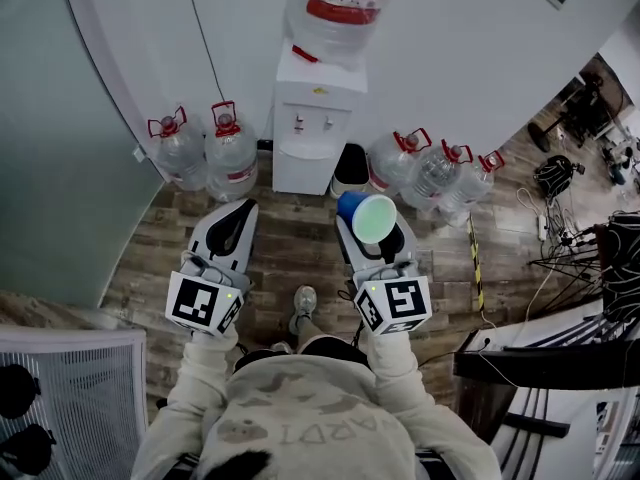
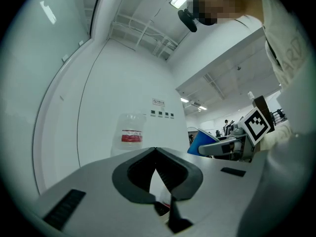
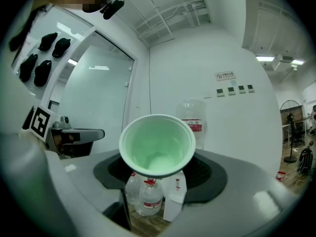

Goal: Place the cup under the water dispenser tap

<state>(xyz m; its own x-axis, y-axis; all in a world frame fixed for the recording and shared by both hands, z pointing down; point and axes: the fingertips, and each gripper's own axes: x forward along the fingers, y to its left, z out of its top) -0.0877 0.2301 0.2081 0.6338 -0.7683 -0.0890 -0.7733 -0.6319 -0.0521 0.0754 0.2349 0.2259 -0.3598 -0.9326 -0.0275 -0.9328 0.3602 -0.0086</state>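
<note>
A blue cup (image 1: 368, 218) with a pale green inside lies on its side between the jaws of my right gripper (image 1: 375, 238), mouth toward the camera, and the jaws are shut on it. In the right gripper view the cup (image 3: 157, 144) fills the middle. The white water dispenser (image 1: 310, 133) stands ahead against the wall, its taps (image 1: 312, 123) facing me and a large bottle (image 1: 335, 8) on top. The right gripper view shows the dispenser (image 3: 174, 201) below the cup. My left gripper (image 1: 243, 210) is level beside the right one, its jaw tips together and nothing held.
Two water bottles (image 1: 208, 150) stand on the wood floor left of the dispenser. Three more (image 1: 432, 173) stand on its right, beside a small dark bin (image 1: 350, 171). A curved glass wall (image 1: 60, 118) runs along the left. Cables and stands (image 1: 575, 228) crowd the right.
</note>
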